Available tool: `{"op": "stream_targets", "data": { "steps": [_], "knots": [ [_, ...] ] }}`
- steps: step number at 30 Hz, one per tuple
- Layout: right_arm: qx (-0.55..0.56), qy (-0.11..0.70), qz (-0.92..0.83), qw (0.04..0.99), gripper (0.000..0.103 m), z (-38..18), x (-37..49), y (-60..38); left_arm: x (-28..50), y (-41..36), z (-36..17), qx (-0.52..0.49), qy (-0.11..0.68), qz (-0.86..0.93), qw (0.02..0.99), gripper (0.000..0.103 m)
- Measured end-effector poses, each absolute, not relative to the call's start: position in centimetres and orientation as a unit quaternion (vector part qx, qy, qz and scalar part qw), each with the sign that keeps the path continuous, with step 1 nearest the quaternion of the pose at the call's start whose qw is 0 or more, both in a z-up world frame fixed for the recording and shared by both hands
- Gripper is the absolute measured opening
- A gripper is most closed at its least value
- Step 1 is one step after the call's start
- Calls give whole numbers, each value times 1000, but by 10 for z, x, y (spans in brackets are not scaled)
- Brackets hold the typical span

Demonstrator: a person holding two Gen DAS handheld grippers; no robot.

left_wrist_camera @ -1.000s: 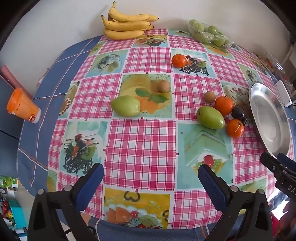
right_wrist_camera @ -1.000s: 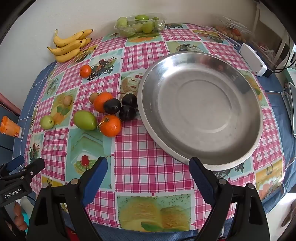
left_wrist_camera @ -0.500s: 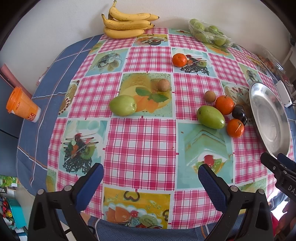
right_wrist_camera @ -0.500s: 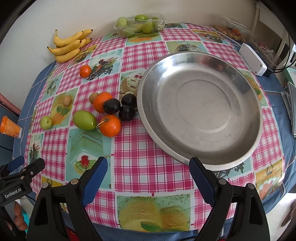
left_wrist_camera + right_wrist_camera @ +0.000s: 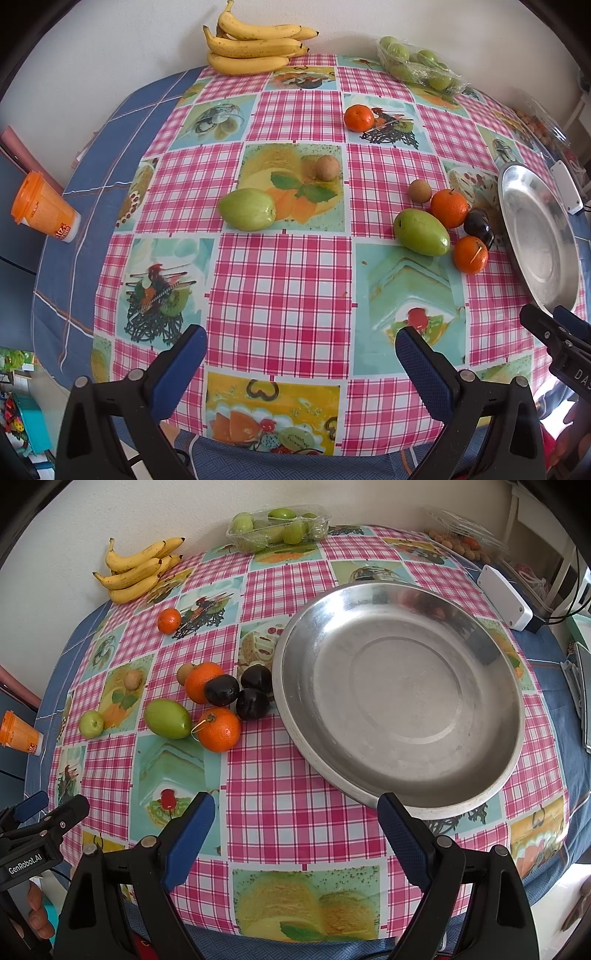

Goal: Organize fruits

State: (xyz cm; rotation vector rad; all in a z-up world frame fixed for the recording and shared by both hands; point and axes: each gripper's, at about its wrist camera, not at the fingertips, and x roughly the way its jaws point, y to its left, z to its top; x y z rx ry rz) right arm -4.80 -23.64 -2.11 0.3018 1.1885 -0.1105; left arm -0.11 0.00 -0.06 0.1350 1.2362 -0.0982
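Rolled green fruit (image 5: 246, 209); plums (image 5: 477, 228) half-hidden.

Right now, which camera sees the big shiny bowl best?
The right wrist view: the metal bowl fills its middle, with the whole rim and empty inside showing. The left wrist view catches the bowl only squeezed at its right edge, partly hidden behind the other claw.

We see an orange cup (image 5: 43, 211) at the left edge and a white box (image 5: 504, 597) upper right.
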Motion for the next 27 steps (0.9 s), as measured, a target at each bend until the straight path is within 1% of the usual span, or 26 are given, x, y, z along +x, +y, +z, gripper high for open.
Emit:
{"op": "stream_targets", "data": {
  "steps": [21,23,27],
  "knots": [
    [138,557,-49,817,90,-23,-48,-233,-1,4,-4,43,587,-54,806,103],
    [137,554,-43,820,90,-20,-46,-231,0,3,-2,33,582,-63,810,103],
    [135,542,-27,829,90,-12,-38,-227,3,-4,7,31,544,-76,835,103]
  ]
}}
